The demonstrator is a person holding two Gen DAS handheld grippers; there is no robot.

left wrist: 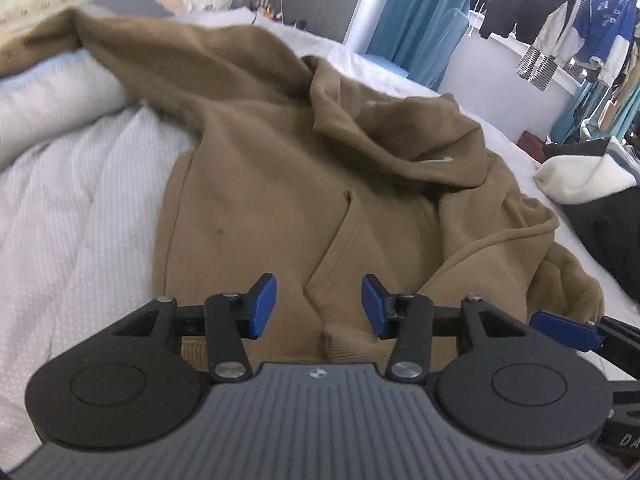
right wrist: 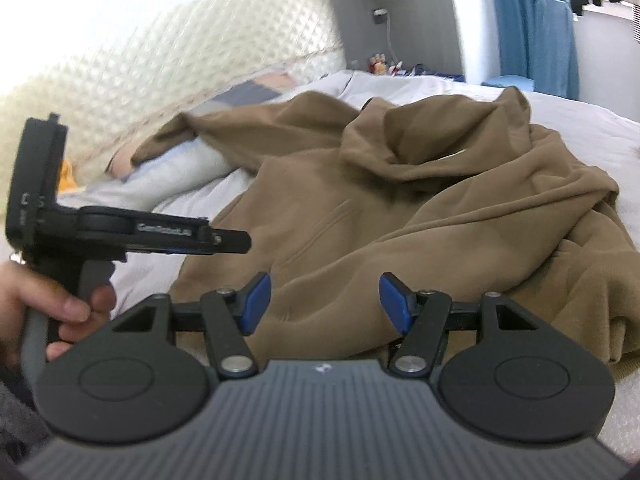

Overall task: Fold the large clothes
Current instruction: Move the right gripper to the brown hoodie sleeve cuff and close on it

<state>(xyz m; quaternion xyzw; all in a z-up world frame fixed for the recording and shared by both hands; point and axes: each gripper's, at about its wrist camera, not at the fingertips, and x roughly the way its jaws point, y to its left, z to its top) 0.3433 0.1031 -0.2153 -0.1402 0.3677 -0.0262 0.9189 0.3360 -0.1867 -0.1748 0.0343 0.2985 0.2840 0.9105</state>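
A tan hooded sweatshirt [left wrist: 280, 184] lies rumpled, front up, on a white quilted bed [left wrist: 80, 208], its hood [left wrist: 404, 140] bunched toward the far side. My left gripper [left wrist: 319, 306] hangs open just above the ribbed hem and pocket edge, with nothing between its blue pads. The right wrist view shows the same sweatshirt [right wrist: 400, 216]. My right gripper [right wrist: 325, 305] is open over its near edge, gripping nothing. A hand [right wrist: 68, 308] holds the left gripper [right wrist: 236, 242] at the left of that view. A blue finger [left wrist: 564, 330] of the right gripper shows at the left wrist view's right edge.
A pale pillow [left wrist: 52, 96] lies under one sleeve near the padded headboard [right wrist: 180, 64]. A pile of black and white clothes [left wrist: 592, 188] sits at the bed's right side. Garments hang on a rack [left wrist: 560, 20] beside blue curtains [right wrist: 532, 28].
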